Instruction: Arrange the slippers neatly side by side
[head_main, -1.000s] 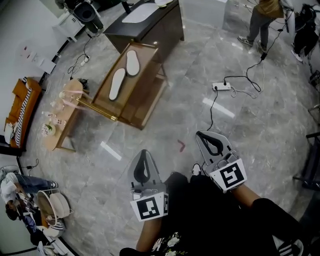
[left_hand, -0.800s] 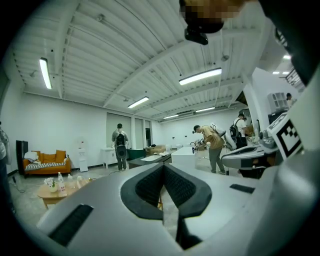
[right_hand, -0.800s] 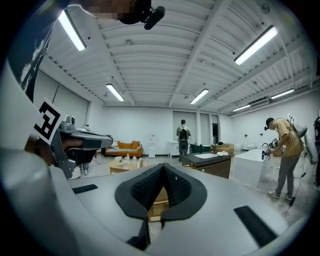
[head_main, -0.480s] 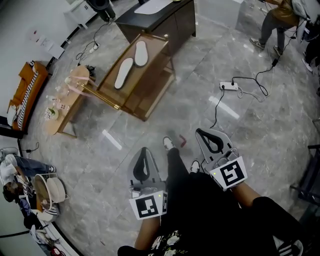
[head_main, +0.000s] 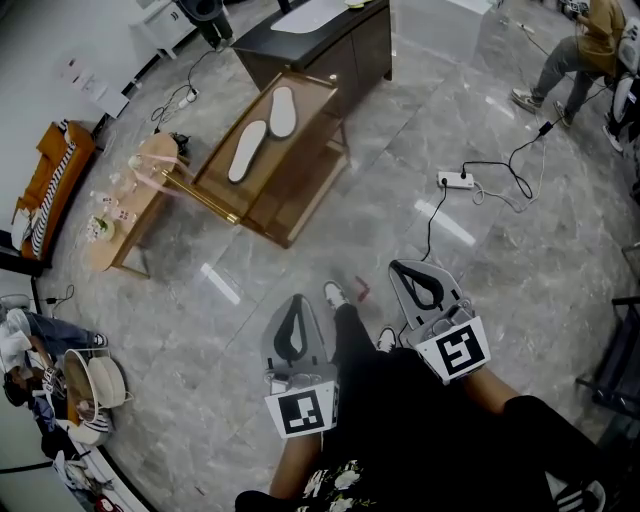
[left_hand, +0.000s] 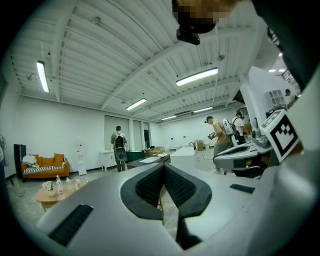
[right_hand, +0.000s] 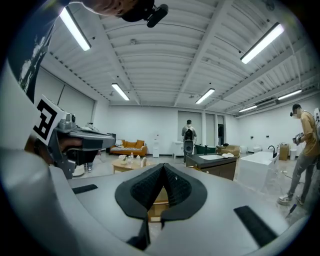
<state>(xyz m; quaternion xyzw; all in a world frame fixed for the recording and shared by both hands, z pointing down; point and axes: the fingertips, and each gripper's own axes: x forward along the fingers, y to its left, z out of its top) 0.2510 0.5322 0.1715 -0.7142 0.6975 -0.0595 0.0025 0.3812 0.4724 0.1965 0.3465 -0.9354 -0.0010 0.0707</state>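
Note:
Two white slippers lie on a low brown wooden table (head_main: 300, 190) far ahead: one slipper (head_main: 283, 109) is farther, the other slipper (head_main: 244, 152) nearer and to its left, roughly end to end. My left gripper (head_main: 297, 300) and my right gripper (head_main: 402, 266) hover over the grey floor, well short of the table. Both are shut and hold nothing. In the left gripper view the left gripper's (left_hand: 164, 168) black pads meet at the tip. The right gripper view shows the right gripper (right_hand: 163, 166) shut the same way. The slippers do not show in either gripper view.
A dark cabinet (head_main: 325, 40) stands behind the table. To its left are a small round table (head_main: 125, 215) with bottles and an orange sofa (head_main: 48, 190). A power strip (head_main: 455, 180) with cables lies on the floor at right. A person (head_main: 580, 50) stands at the far right.
The low table with the slippers has shifted up and right in the head view. A white shoe has appeared on the floor between the grippers. Both grippers stay shut and almost still.

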